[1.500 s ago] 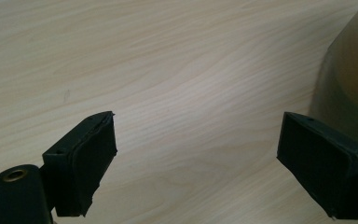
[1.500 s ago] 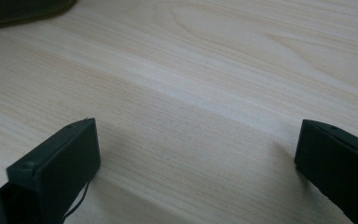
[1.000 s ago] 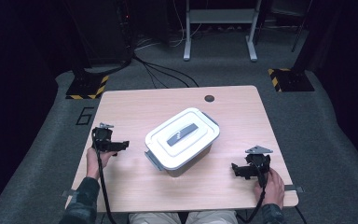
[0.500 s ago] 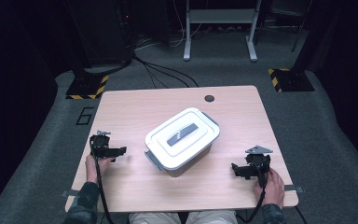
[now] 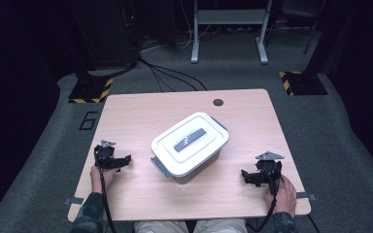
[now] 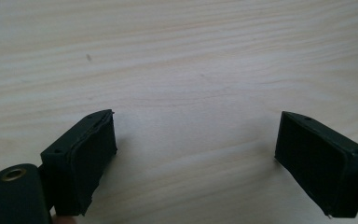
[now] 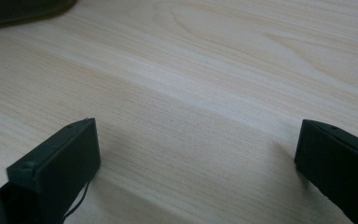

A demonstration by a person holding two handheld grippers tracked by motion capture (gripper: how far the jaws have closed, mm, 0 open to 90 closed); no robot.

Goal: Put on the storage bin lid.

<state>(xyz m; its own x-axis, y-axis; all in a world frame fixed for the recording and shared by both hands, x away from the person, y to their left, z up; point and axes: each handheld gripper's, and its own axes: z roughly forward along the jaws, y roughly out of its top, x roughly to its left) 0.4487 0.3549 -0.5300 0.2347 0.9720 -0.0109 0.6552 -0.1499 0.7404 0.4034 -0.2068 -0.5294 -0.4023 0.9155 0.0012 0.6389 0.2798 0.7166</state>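
Wooden table [image 5: 141,109] | lidded white box [image 5: 189,143] centred, contents hidden | both grippers' fingers apart, empty

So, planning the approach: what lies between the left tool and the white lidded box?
Nothing: in the high view, bare wood of the table separates the left tool from the white lidded box. The left gripper view also shows bare tabletop between its open jaws.

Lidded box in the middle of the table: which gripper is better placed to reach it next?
Left, by a small margin. The left gripper sits nearer the box, close to its side handle, jaws open and pointing at it. The right gripper is also open, slightly farther off.
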